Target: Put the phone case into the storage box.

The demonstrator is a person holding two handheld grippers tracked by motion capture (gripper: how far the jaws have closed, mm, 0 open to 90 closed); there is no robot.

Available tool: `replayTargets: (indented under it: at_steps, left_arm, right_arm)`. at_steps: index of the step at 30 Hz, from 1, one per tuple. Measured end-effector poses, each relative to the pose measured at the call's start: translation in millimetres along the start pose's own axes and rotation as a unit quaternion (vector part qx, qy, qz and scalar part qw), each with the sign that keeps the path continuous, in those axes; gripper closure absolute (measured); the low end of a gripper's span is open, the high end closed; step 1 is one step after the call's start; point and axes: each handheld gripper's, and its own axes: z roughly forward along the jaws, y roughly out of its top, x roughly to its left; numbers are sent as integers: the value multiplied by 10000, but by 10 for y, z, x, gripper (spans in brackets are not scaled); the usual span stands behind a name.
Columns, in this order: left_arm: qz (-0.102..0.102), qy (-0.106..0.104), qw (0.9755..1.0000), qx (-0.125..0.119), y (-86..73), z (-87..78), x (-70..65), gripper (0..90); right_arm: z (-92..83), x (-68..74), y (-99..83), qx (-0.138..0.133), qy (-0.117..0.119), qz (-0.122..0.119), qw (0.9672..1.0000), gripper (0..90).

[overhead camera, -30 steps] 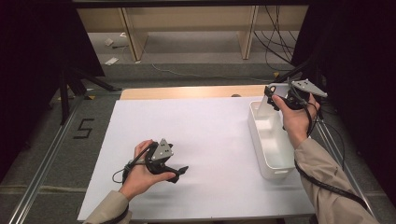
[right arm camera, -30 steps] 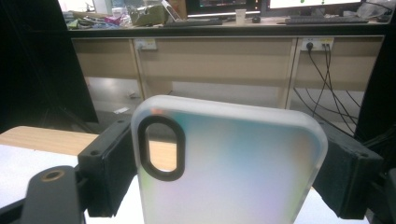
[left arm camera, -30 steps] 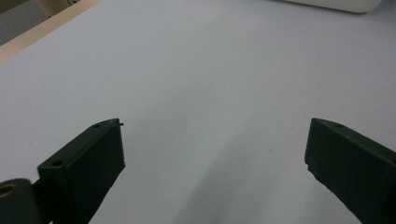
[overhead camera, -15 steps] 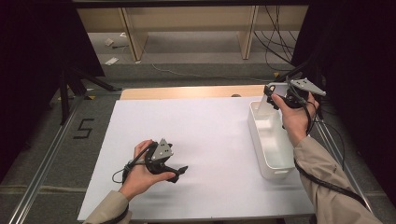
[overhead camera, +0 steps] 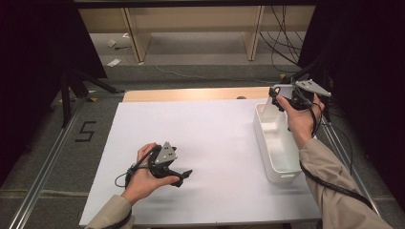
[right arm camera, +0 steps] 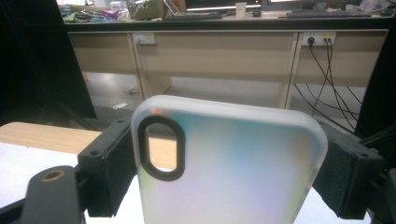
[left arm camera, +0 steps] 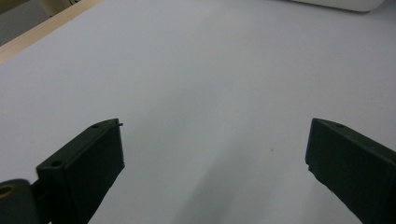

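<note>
- White table (overhead camera: 215,129), wooden shelving behind at 12 o'clock.
- Right gripper (overhead camera: 278,97) at 2 o'clock, clamped on phone case (right arm camera: 224,163), above bin (overhead camera: 279,145).
- Left gripper (overhead camera: 184,175) at 7 o'clock, jaws wide, nothing between.

Bin (overhead camera: 276,151): on table (overhead camera: 215,143), right side.
Phone case (right arm camera: 224,163): in right gripper (overhead camera: 279,98), above bin's far end.
Left gripper (overhead camera: 184,175): near table's front-left.
</note>
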Motion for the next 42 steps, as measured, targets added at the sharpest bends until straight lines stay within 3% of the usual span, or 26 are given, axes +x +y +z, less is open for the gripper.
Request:
replayTargets:
  at_steps: [42]
  left_arm:
    - [1, -14, 10000, 4, -3, 0, 3, 39]
  right_arm:
    - [191, 40, -68, 141, -33, -169, 9998, 182]
